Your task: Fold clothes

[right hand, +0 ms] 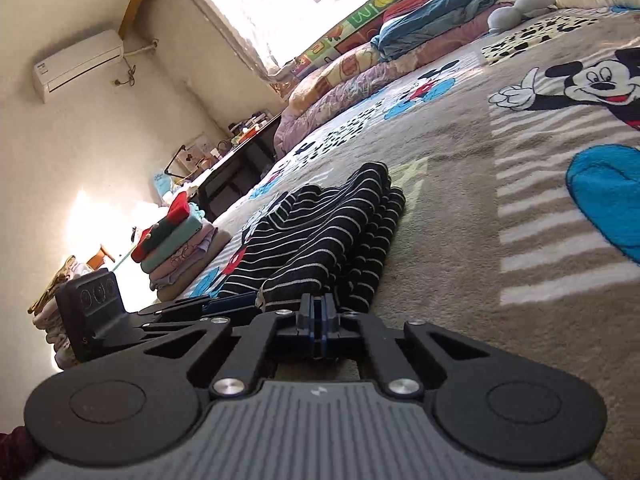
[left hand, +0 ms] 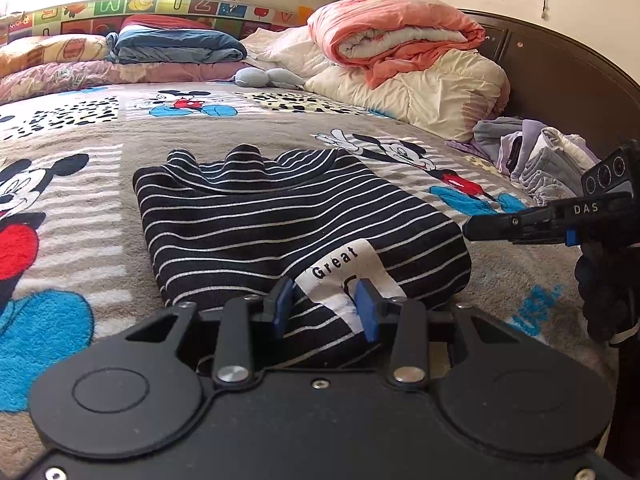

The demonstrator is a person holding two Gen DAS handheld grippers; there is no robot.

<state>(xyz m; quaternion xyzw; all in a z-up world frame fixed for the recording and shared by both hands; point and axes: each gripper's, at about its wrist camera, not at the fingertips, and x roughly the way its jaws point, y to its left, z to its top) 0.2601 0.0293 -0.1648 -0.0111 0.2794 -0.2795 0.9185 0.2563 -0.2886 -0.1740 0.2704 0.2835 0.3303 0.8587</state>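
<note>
- Striped shirt (left hand: 288,216), navy with thin white lines, lies folded into a rough rectangle on the bed blanket (left hand: 100,152); white patch reading "Great" (left hand: 348,272) on its near edge.
- Left gripper (left hand: 326,308) sits at that near edge, blue pads part open, straddling the shirt hem and patch; can't tell if the pads press the fabric.
- Right gripper (right hand: 318,320) has pads fully together, tips right at the shirt's side edge; can't tell whether any cloth is pinched.
- In the left wrist view the right gripper comes in low from the right, just beside the shirt's corner.
- Blanket has a cartoon mouse print.
- Stack of folded clothes (right hand: 180,248) beyond the left gripper.
- Rolled pink quilt (left hand: 400,36) on cream bedding by the headboard (left hand: 560,80).
</note>
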